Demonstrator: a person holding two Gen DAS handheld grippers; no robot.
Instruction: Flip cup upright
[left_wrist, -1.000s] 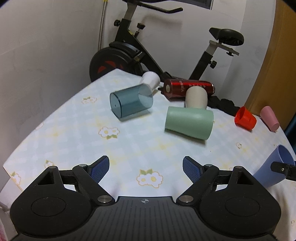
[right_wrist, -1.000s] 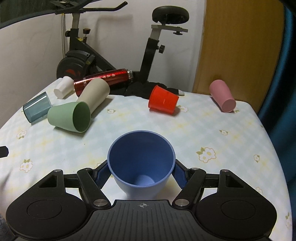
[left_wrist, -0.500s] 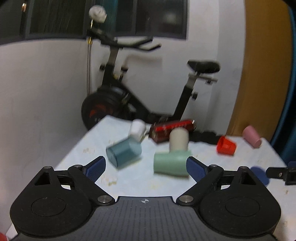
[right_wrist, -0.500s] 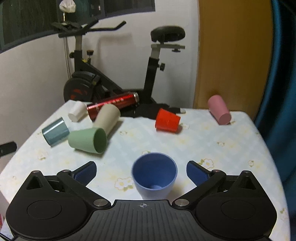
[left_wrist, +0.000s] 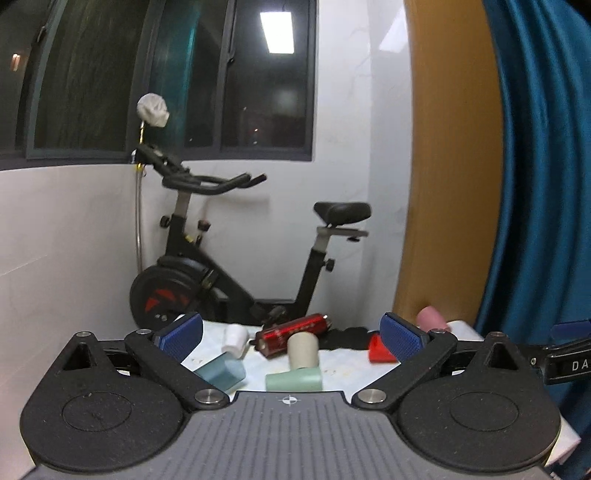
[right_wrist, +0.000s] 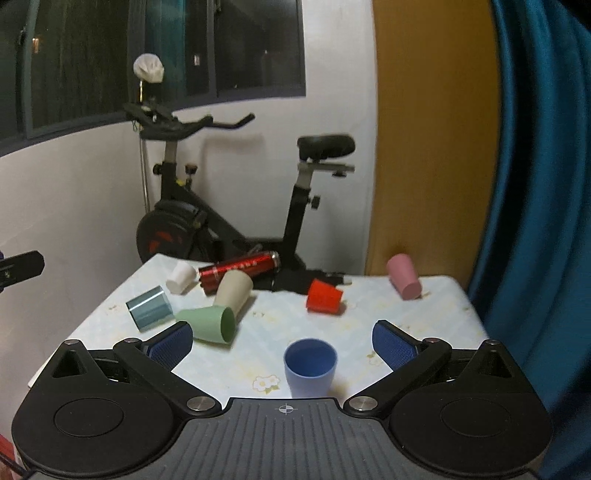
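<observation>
The blue cup (right_wrist: 310, 365) stands upright on the flowered tablecloth (right_wrist: 388, 317), mouth up, at about six o'clock in the right wrist view, centred between the right gripper (right_wrist: 282, 341) fingers but touched by neither. Those tongs gape wide and hold nothing. The left gripper (left_wrist: 291, 334) is likewise spread wide and empty, raised and pointed at the far end of the table, well off to the left.

Judging from how things lie, the blue cup's flip looks done and the step in hand is the retreat. To do it well, I'd draw the right gripper straight back and up along its own line, fingers kept wide so no pad clips the rim (a light plastic cup like that would likely tip at a nudge).

The rest lie on their sides: a green cup (right_wrist: 207, 323) at ten o'clock with a beige cup (right_wrist: 232, 290) leaning against it, a clear teal cup (right_wrist: 149, 308) just left of those, a white cup (right_wrist: 181, 277) and a red flask (right_wrist: 240, 269) beyond, a red cup (right_wrist: 324, 296) at twelve, a pink cup (right_wrist: 403, 276) at one. If another is to be righted, the red cup sits apart from its neighbours and seems the easiest to take.
</observation>
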